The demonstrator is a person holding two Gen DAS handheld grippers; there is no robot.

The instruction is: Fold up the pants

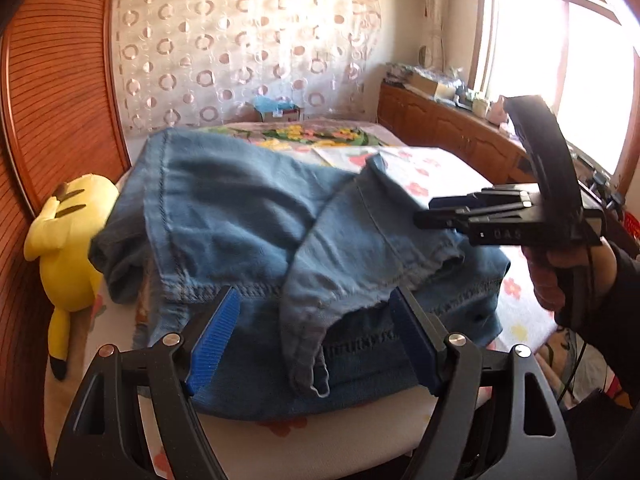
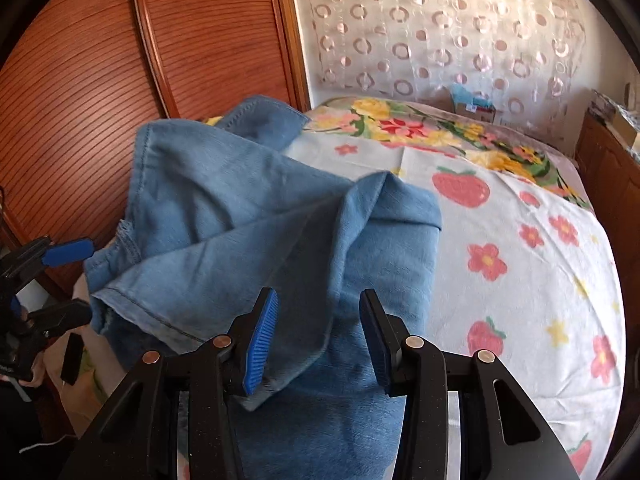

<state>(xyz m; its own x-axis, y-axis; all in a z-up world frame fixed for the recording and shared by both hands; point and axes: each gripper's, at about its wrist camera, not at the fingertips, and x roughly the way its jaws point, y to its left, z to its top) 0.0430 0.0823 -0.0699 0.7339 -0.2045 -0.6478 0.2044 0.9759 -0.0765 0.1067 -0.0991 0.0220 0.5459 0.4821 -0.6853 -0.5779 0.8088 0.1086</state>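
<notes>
Rumpled blue denim pants [image 1: 256, 216] heaped on floral-sheeted bed [image 2: 520, 240]; left claw [image 1: 316, 344] and right claw [image 2: 320, 340] both gaping, empty, poised to take hold of an edge.

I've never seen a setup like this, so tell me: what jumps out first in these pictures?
A rumpled heap of blue denim pants lies on a bed with a flowered bedspread, filling the middle of both views. Two black grippers, left gripper and right gripper, hang over the near edge of the cloth with blue-padded jaws spread apart. A yellow plush toy lies at the bed's left side against a wooden wardrobe.
</notes>
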